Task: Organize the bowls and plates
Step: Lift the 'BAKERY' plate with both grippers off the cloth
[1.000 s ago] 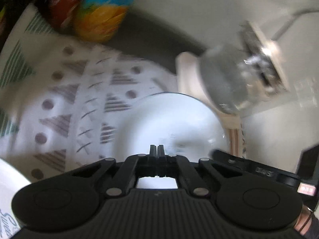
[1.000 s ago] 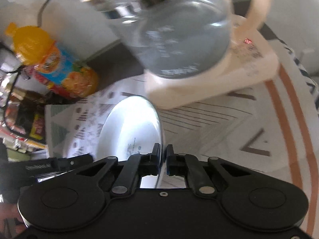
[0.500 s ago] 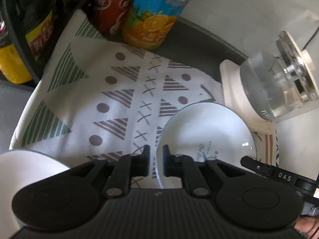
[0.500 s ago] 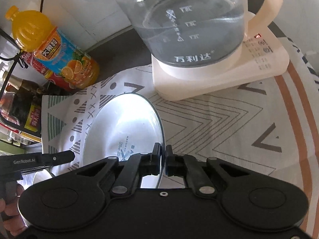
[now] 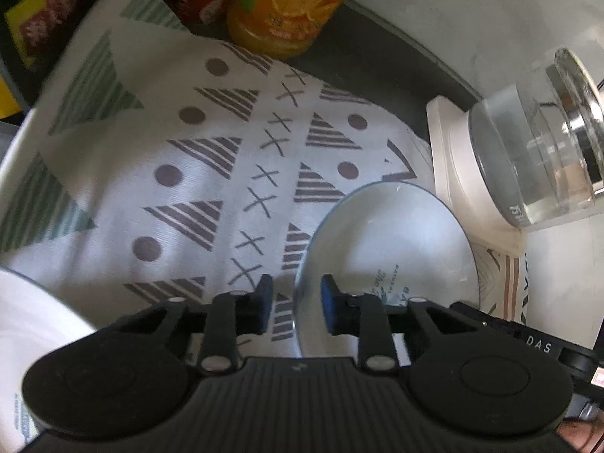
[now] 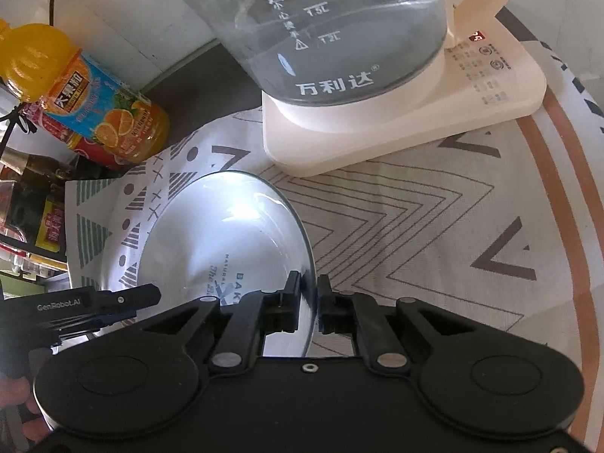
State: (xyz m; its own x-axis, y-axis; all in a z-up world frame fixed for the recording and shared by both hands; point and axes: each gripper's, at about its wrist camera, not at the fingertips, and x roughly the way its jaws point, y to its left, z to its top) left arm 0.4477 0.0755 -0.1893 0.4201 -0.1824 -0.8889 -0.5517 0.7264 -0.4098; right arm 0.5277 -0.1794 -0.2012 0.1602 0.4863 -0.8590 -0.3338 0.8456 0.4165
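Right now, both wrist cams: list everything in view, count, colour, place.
bowl: 1, white with blue print, on the patterned mat, its rim between both grippers' jaws
second dish: 1, white, lower left of the left view, only partly in frame
mat: 1, white with grey and green triangles, dots and crosses, under the bowl
striped mat: 1, pale with grey chevrons and an orange band, under the kettle base
kettle: 1, clear glass with cream handle, on its base
base: 1, cream, behind the bowl
juice bottle: 1, orange, back left
other bottles: dark, far left, count unclear
left gripper: black, open around the bowl's rim
right gripper: black, shut on the rim
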